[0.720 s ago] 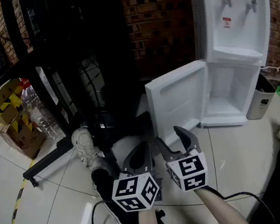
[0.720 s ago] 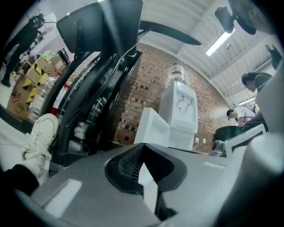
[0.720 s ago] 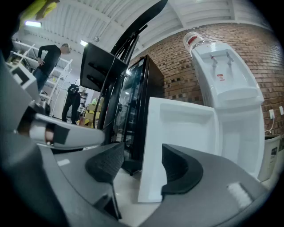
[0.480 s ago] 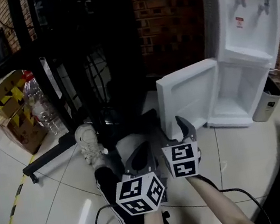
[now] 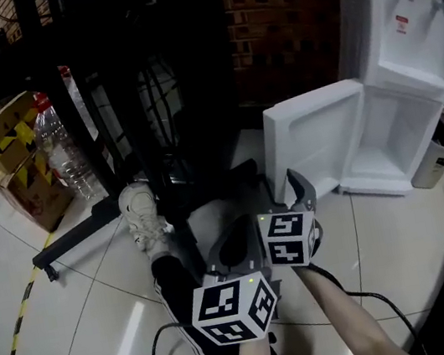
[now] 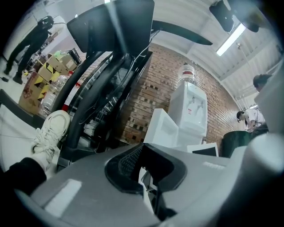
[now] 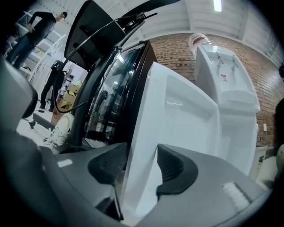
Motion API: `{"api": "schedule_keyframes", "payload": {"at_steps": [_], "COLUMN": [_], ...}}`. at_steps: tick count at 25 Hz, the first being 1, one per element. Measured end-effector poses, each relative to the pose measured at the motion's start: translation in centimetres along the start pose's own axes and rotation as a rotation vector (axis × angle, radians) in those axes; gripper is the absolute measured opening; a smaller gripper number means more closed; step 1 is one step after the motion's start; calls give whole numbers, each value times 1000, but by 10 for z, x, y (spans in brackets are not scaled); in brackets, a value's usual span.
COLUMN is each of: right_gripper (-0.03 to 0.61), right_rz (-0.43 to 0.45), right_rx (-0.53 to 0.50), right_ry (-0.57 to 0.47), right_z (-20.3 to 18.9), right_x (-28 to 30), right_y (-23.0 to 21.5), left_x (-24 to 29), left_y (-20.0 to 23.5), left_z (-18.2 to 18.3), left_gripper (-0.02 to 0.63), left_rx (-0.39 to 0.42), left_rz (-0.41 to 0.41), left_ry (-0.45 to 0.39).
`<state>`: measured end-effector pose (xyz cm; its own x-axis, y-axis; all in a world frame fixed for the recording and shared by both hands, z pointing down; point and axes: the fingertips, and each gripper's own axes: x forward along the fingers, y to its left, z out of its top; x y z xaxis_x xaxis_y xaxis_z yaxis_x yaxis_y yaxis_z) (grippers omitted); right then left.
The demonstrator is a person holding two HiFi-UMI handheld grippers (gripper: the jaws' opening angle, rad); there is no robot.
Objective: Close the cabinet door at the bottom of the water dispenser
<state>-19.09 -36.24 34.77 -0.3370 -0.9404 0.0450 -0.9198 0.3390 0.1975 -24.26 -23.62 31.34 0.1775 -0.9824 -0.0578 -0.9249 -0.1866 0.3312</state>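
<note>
The water dispenser [image 5: 411, 20] is standing against the brick wall, and its bottom cabinet door [image 5: 316, 134] is hanging wide open, swung out to the dispenser's left and exposing the white compartment [image 5: 390, 138] under the 2 taps. The right gripper [image 5: 295, 189] is pointing level at the door's free edge, well out from the dispenser's front. In the right gripper view its jaws are standing spread, and the door's edge [image 7: 177, 115] is showing between the 2 pads; whether either pad is touching it cannot be told. The left gripper [image 5: 233, 251] is hovering farther from the dispenser than the right one, with its jaws pressed together at the tips and nothing between them [image 6: 143, 148]. A white sneaker [image 5: 142, 216] is resting on the floor far to the dispenser's left, beside a black frame [image 5: 149, 100].
</note>
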Motion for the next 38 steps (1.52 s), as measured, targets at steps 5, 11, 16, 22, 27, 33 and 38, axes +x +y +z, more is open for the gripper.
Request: {"api": "schedule_keyframes", "payload": {"at_steps": [5,11,16,22,27,33,38], "right_gripper": [204,200,201,204,204,195,183], "right_rz": [-12,14,20,14,2,-45,-70], "right_rx": [-11,-22,-29,-76,-65,-63,-45], "right_ry": [15,8,9,-10,13,15,16], "right_z": [-5,-5,-6,-8,-18,-25,-29], "right_x": [2,-4,-22,-60,-97,-137,-163], "right_y": [-2,-1,-6,-18,-39,-67,-94], "left_x": [1,3,3,12,18,26,34], "left_y": [1,7,12,-5,-25,-66,-99], "left_z": [-3,-9,-11,-18,-39,-56,-71], "left_gripper": [14,14,14,14,14,14,14], "left_rx": [6,11,14,89,92,149,172], "left_rz": [10,35,55,18,-37,-127,-177], "left_ry": [13,41,40,45,97,115,118]}}
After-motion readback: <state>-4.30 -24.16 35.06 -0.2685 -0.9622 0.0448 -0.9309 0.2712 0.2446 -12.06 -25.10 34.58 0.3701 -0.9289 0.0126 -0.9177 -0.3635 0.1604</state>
